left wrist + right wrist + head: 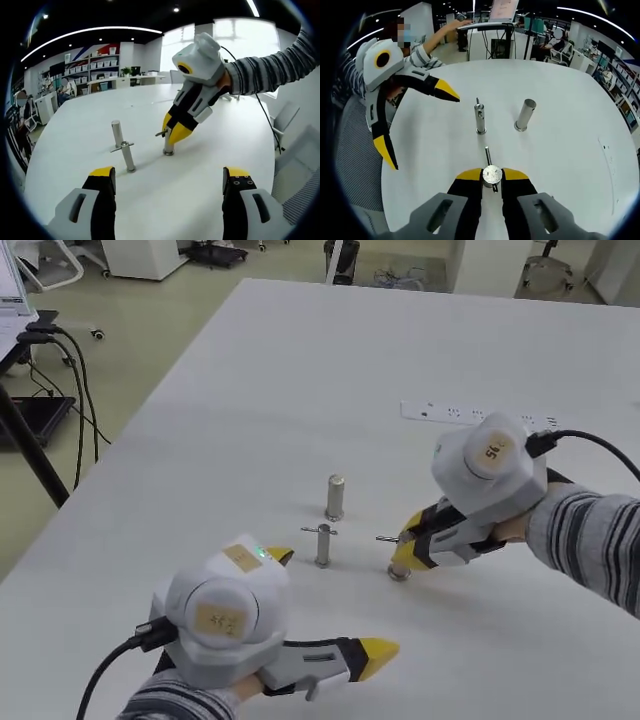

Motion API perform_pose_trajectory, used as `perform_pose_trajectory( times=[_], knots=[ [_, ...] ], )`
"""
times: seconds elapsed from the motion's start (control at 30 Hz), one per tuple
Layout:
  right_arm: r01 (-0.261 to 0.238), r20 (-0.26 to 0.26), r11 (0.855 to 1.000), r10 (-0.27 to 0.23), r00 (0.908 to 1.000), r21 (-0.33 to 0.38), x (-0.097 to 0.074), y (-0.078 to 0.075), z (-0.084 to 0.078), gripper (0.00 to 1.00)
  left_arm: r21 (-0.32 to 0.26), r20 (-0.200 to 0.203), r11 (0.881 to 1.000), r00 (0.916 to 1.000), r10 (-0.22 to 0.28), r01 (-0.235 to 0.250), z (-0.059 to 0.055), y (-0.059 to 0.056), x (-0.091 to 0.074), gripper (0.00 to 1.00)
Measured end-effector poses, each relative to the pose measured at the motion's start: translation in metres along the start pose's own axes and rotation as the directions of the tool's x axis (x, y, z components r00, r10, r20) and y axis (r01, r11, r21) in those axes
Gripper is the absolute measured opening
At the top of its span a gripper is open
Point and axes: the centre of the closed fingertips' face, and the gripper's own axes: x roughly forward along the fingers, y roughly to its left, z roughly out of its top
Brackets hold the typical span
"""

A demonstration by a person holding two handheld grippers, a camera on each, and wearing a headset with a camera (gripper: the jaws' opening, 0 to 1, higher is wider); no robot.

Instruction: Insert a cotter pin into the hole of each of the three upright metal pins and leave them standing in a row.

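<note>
While the right gripper (pixel 492 176) has its fingers squeezed on the top of the held metal pin (pixel 399 568), a thin cotter pin (pixel 487 154) pokes out of that pin's hole. I cannot tell if it is all the way through. The left gripper (pixel 170 173) hangs low over the white tabletop (pixel 300 360) with its fingers wide apart and nothing in them.

The middle metal pin (pixel 322 545) stands close by with its own small cross pin (pixel 322 531) in it. The back metal pin (pixel 335 497) stands just behind it, and its hole looks bare.

The metal pins look hard, smooth and round, on little feet, so I think they tip over easily. Hold one by its sides, near the top. A cotter pin is tiny and light and may bend, so pinch it at its fat end.
</note>
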Motion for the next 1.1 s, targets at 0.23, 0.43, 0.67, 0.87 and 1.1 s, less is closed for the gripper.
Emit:
perform_pose_trajectory(
  times=[0.23, 0.43, 0.67, 0.87, 1.1],
  knots=[
    [-0.011, 0.011, 1.000, 0.011, 0.9999, 0.003, 0.001, -0.002, -0.001, 0.09, 0.000, -0.003, 1.000, 1.0000, 0.002, -0.002, -0.001, 0.000, 0.000, 0.87],
    [-0.014, 0.020, 1.000, 0.015, 0.9997, -0.017, 0.001, -0.003, -0.001, 0.09, -0.002, 0.000, 1.000, 1.0000, 0.003, -0.003, 0.000, 0.001, 0.001, 0.87],
    [-0.014, 0.040, 1.000, 0.014, 0.9991, -0.022, 0.001, 0.001, -0.002, 0.20, -0.005, -0.002, 1.000, 1.0000, 0.003, -0.003, -0.001, 0.001, 0.001, 0.90],
    [-0.007, 0.107, 1.000, 0.005, 0.9942, 0.025, -0.007, -0.001, 0.018, 0.27, 0.005, 0.007, 1.000, 1.0000, -0.007, 0.007, 0.001, -0.001, -0.001, 0.99],
    [0.007, 0.206, 0.990, -0.036, 0.9778, 0.139, -0.007, -0.016, 0.045, 0.33, 0.005, 0.018, 1.000, 0.9995, -0.026, 0.026, 0.004, -0.002, -0.003, 0.99]
  ],
)
